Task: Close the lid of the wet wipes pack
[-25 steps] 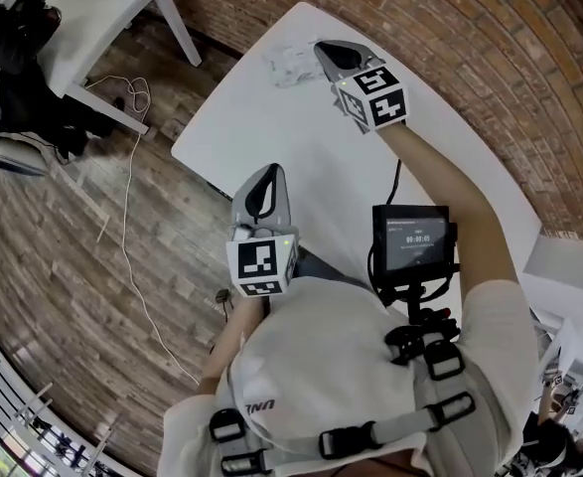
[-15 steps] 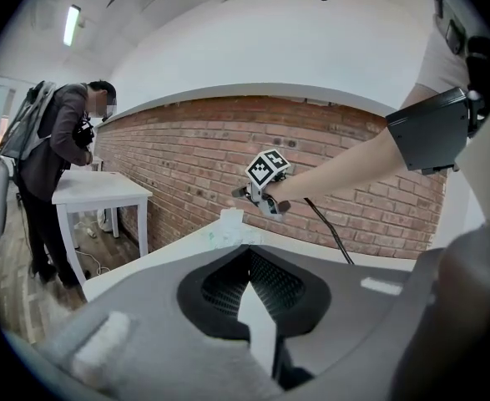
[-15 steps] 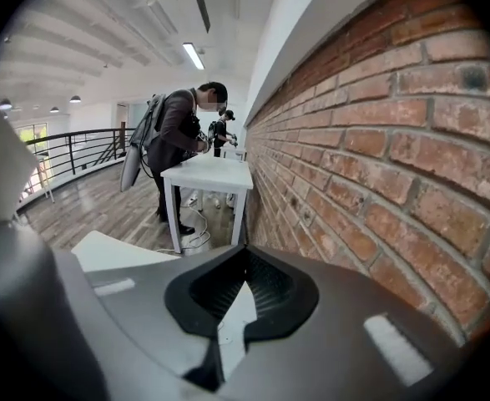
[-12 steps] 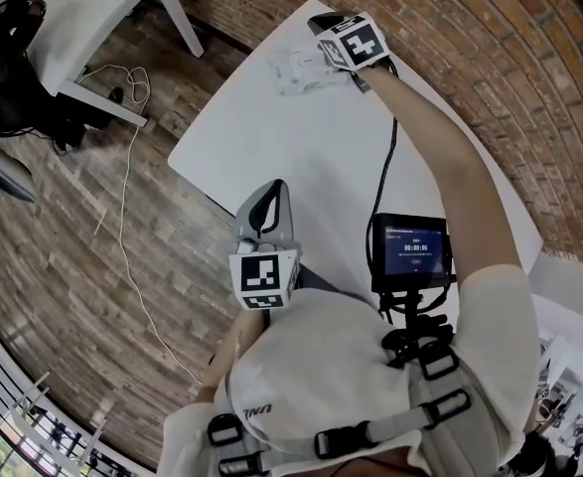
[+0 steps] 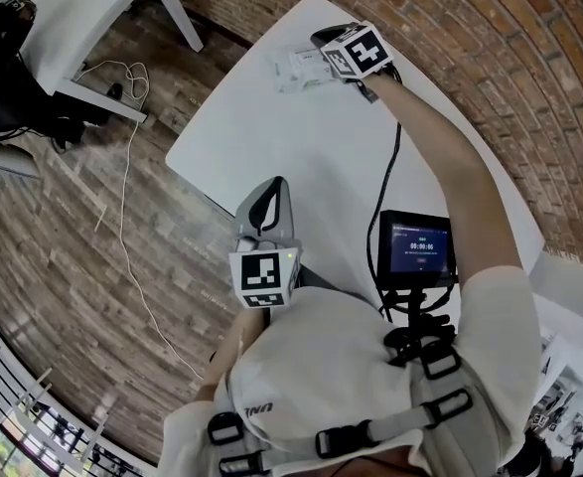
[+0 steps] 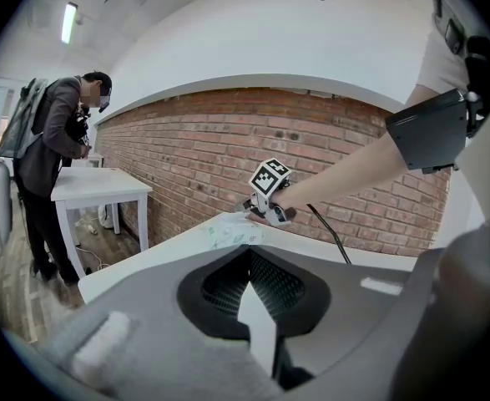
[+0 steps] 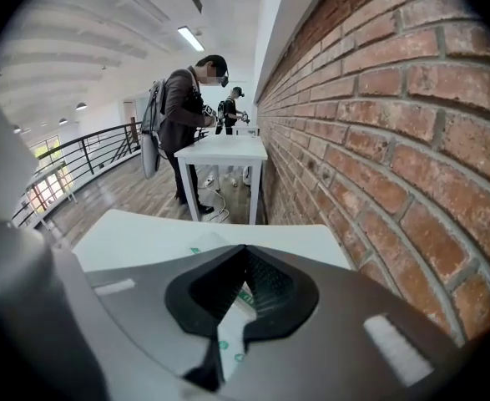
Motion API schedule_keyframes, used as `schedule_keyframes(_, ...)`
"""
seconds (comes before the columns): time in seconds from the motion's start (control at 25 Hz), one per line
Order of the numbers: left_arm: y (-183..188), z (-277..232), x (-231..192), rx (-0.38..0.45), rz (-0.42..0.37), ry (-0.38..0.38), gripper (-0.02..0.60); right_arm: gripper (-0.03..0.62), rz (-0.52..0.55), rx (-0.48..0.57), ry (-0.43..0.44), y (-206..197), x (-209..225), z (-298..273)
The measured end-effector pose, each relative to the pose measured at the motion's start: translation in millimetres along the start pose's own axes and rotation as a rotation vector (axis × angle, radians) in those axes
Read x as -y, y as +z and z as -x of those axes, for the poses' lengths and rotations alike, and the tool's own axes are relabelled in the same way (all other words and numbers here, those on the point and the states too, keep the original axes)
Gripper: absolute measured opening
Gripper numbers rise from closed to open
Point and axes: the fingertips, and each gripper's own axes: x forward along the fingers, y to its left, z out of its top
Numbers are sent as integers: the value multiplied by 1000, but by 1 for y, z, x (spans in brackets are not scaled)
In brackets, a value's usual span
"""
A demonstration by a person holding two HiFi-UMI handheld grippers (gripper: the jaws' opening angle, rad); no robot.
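Observation:
The wet wipes pack (image 5: 297, 68), white with green print, lies at the far end of the white table (image 5: 301, 157). My right gripper (image 5: 323, 38) is down at the pack's right end, jaws together; whether they touch the lid I cannot tell. In the right gripper view the pack (image 7: 196, 242) shows just beyond and under the right gripper (image 7: 243, 251). My left gripper (image 5: 265, 195) hovers shut at the table's near edge, far from the pack. In the left gripper view the left gripper (image 6: 249, 253) points at the pack (image 6: 228, 234) and the right gripper (image 6: 255, 210).
A brick wall (image 5: 490, 58) runs along the table's right side. A small screen (image 5: 418, 246) hangs on the person's chest, with a black cable (image 5: 388, 187) across the table. Another white table (image 5: 92, 8) and a person (image 6: 57, 140) stand to the left.
My right gripper has moved away from me to the far end of the table and dropped down onto the pack's right end. The left gripper has barely moved.

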Motion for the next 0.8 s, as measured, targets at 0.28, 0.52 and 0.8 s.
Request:
schedule_keyframes(0.28, 1, -6, 4, -1, -5, -18, 0, 6, -12, -29, 13, -33, -16, -7)
schedule_keyframes(0.52, 3, -8, 8, 4, -7, -31, 0, 6, 22, -21, -10, -36, -20, -10)
schedule_keyframes(0.8, 4, -16, 14, 5, -10, -45, 0, 5, 10, -11, -26, -38, -20, -10)
